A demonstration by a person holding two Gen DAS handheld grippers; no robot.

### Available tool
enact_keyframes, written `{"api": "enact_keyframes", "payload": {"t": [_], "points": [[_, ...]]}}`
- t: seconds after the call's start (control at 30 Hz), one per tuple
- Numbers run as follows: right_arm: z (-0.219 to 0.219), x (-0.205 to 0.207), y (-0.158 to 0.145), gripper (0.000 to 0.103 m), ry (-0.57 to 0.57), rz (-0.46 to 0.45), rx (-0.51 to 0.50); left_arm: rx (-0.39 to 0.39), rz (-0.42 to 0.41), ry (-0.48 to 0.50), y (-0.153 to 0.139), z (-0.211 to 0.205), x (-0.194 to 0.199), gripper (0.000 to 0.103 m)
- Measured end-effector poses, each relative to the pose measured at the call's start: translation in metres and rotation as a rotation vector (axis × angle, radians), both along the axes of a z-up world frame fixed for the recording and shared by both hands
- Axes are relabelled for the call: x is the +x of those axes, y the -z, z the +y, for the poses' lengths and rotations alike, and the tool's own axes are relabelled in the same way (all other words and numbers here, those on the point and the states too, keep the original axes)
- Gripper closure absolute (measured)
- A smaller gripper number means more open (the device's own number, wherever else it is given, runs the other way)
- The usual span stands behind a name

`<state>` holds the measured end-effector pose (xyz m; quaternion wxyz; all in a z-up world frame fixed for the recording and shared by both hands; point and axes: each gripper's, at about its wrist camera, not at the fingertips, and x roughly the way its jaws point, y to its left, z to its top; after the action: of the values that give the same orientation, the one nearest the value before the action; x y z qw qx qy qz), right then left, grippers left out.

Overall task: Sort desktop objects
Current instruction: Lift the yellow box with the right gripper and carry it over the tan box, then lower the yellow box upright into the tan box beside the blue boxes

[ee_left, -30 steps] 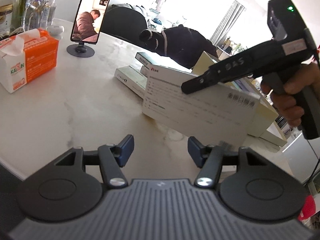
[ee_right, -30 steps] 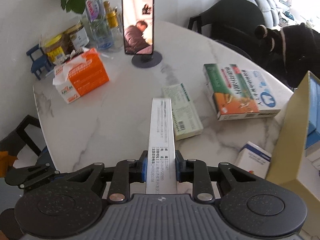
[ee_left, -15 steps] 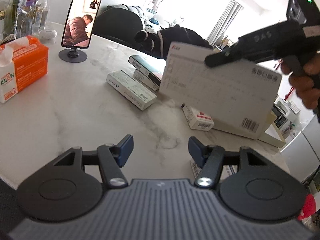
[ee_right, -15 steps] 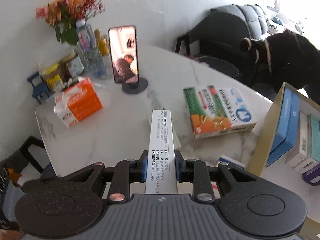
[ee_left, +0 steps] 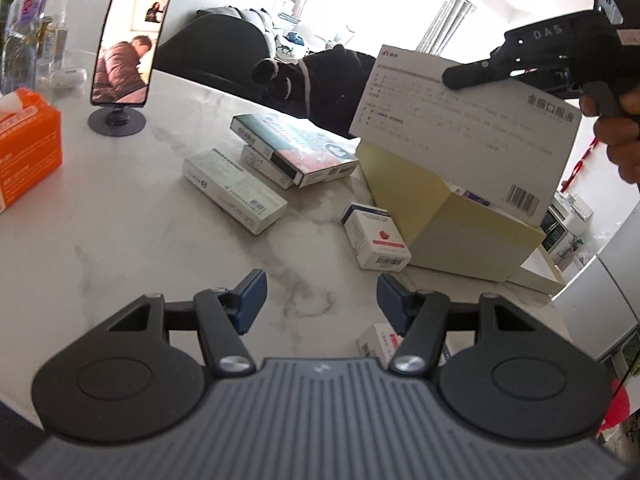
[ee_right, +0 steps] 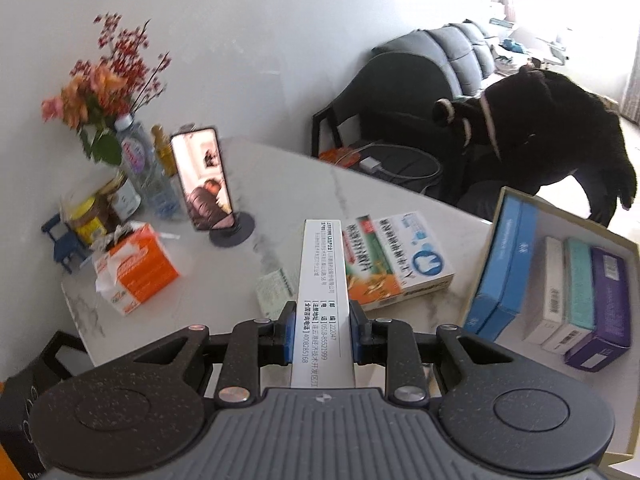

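Colours on the white marble table (ee_left: pixel 120 240), grey veins

Orange tissue pack (ee_right: pixel 136 276) far left; pale yellow box (ee_left: pixel 448 232) right, holding blue (ee_right: pixel 500 276), teal (ee_right: pixel 580 288) and purple (ee_right: pixel 604 312) cartons.

The left wrist camera sat low over the counter (ee_left: pixel 120 232), facing across it toward the sofa (ee_left: pixel 224 36). The right wrist camera looked down from higher up, toward the wall. Both views shared the phone (ee_left: pixel 132 36) (ee_right: pixel 204 180), tissue box (ee_left: pixel 28 144) (ee_right: pixel 136 272) and storage box (ee_left: pixel 460 220) (ee_right: pixel 486 248).

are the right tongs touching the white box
Touching. The right wrist view shows the right tongs shut on the white box, both blue pads pressed against its sides with no gap.
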<state>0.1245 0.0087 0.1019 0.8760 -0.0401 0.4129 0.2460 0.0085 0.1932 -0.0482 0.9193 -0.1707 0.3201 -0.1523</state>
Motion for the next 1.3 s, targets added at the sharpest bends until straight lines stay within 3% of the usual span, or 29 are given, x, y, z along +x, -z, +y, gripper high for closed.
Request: {"api": "enact_keyframes", "payload": {"t": [0.53, 0.87, 1.3], "points": [[-0.08, 0.04, -0.023, 0.075, 0.221, -0.045, 0.029, 0.007, 0.003, 0.04, -0.003, -0.02, 0.022, 0.042], [-0.131, 0.074, -0.01, 0.075, 0.382, -0.056, 0.034, 0.015, 0.012, 0.03, -0.005, -0.022, 0.035, 0.042], [-0.151, 0.11, 0.029, 0.075, 0.456, -0.023, 0.036, 0.032, 0.035, 0.006, -0.003, -0.024, 0.046, 0.042]]}}
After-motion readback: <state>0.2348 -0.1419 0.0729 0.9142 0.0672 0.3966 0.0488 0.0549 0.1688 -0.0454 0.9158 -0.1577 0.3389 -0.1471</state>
